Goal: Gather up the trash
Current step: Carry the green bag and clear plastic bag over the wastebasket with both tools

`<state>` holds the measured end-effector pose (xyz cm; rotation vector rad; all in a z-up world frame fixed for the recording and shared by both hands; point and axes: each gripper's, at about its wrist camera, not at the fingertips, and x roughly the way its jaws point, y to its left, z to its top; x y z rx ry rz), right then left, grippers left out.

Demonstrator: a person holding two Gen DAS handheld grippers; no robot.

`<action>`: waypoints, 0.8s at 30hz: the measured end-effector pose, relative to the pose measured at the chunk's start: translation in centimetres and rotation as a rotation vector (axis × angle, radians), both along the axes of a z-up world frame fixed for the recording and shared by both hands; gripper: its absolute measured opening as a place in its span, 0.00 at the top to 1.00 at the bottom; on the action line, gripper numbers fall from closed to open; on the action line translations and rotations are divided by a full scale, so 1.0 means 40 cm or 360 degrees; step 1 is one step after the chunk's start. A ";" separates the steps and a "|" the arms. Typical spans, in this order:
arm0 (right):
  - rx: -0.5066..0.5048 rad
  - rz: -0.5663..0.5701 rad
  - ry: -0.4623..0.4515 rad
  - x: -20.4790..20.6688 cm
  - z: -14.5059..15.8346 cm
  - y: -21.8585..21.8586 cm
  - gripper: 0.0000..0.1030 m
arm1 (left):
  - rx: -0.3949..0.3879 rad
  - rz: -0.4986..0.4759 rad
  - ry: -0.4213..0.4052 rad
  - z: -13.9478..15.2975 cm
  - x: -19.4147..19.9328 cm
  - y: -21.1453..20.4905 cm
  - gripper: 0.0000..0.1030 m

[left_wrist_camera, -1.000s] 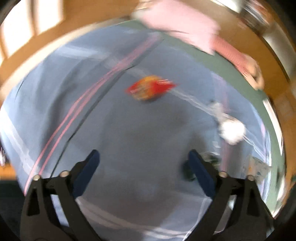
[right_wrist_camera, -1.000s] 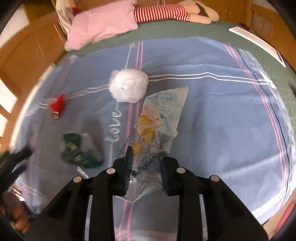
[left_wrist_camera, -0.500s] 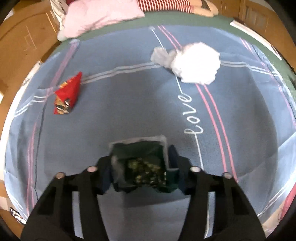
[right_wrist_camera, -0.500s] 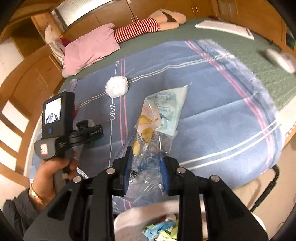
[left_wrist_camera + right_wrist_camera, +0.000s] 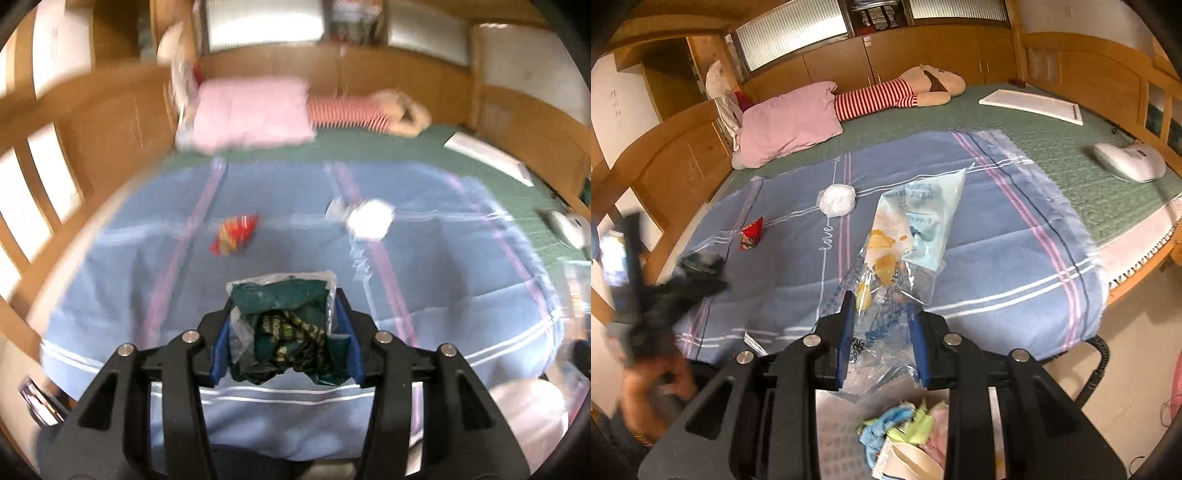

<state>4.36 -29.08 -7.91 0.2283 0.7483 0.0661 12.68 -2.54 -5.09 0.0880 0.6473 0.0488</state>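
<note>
The left gripper [image 5: 284, 332] has its blue-padded fingers [image 5: 218, 352] closed partway onto a crumpled dark green wrapper [image 5: 286, 326], which fills the gap between them and sticks out past the tips; the fingers had been closing within the last second, and the pads now press on the wrapper from both sides. The right gripper [image 5: 882, 332] has its fingers [image 5: 846, 343] drawn close together on the lower end of a clear plastic bag [image 5: 905, 243] with pale blue print and yellow scraps inside; the bag rises from between the fingers and fans out beyond them.

Taking the blue striped blanket [image 5: 997, 236] as the landmark: below its near edge, directly under the right gripper, sits a bin [image 5: 842, 435] with crumpled blue, green and pink scraps in it. At the blanket's near left corner, in the right wrist view, the left gripper shows as a dark blur [image 5: 665, 291] above a person's hand [image 5: 653, 391]. On the blanket's left part lies a red snack packet [image 5: 751, 234]. Beyond it, toward the blanket's far middle, rests a white crumpled ball [image 5: 836, 199], just above the stitched word "love" [image 5: 827, 238].

Past the blanket's far edge, on the green bed cover [image 5: 1034, 129], lie a pink pillow [image 5: 790, 122] and a plush toy in red and white stripes [image 5: 905, 92].
</note>
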 end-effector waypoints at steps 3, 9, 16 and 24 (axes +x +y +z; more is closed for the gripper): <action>-0.0062 0.0010 -0.0063 -0.057 0.033 -0.009 0.72 | 0.0021 -0.0057 -0.0164 0.089 -0.091 -0.013 0.52; -0.0099 0.0014 -0.0113 -0.127 0.070 -0.032 0.72 | 0.0004 -0.0202 -0.0296 0.149 -0.233 -0.047 0.52; -0.0143 0.0058 -0.0033 -0.187 0.041 -0.061 0.72 | 0.0016 -0.0334 -0.0229 0.105 -0.265 -0.107 0.51; -0.0098 0.0073 0.0170 -0.193 -0.065 -0.078 0.72 | 0.0063 -0.0506 -0.0152 0.053 -0.285 -0.186 0.51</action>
